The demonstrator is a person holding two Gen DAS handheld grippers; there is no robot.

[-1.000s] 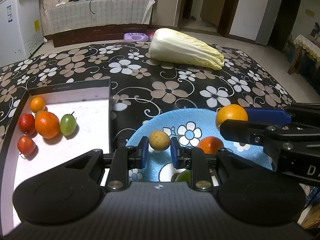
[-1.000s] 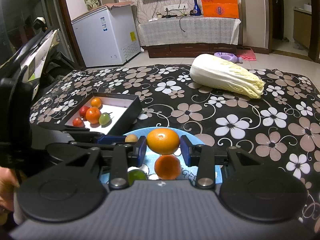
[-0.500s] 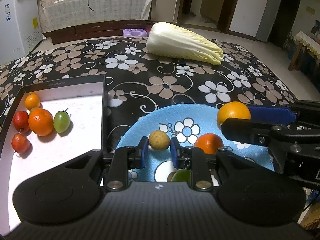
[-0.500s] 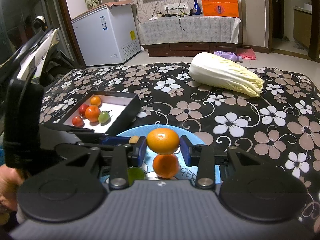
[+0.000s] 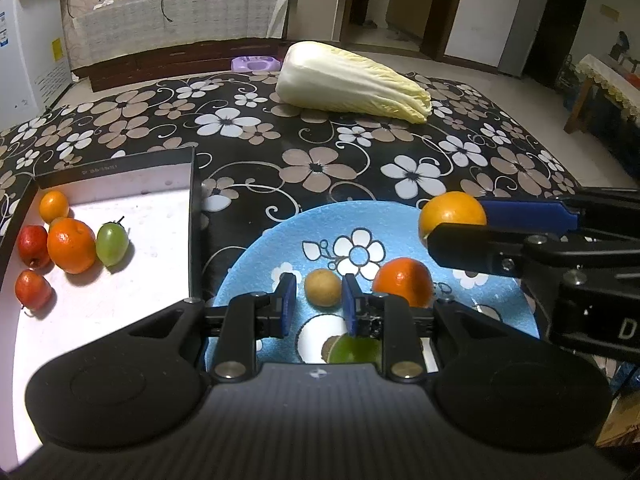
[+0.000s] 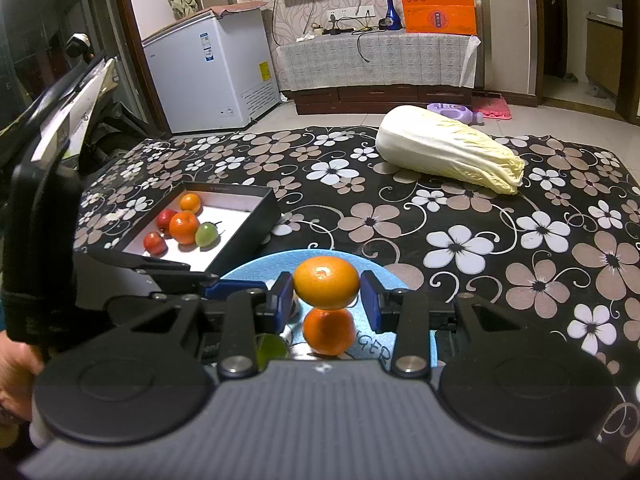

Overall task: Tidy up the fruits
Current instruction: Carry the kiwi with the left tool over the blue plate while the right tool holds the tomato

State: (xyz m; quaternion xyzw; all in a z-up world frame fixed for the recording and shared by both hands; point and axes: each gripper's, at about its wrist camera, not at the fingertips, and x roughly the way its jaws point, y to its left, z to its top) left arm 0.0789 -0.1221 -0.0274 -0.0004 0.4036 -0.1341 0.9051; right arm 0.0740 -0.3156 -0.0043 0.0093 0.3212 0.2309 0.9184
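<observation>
slippage worries us: left gripper (image 5: 316, 305) barely pinches the brown fruit (image 5: 322, 287), right gripper (image 6: 327, 301) clamps the orange (image 6: 326, 282); either could drop beneath onto the plate (image 5: 256, 256).

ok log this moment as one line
left gripper: shut on small brown fruit | right gripper: shut on orange | both over blue plate | box: five fruits

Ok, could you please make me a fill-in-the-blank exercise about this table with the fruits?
1. The ____ gripper holds the big orange above the plate.
2. The black box contains ____ fruits.
3. The plate is ____ with white flowers.
Missing words: right; five; blue.
</observation>
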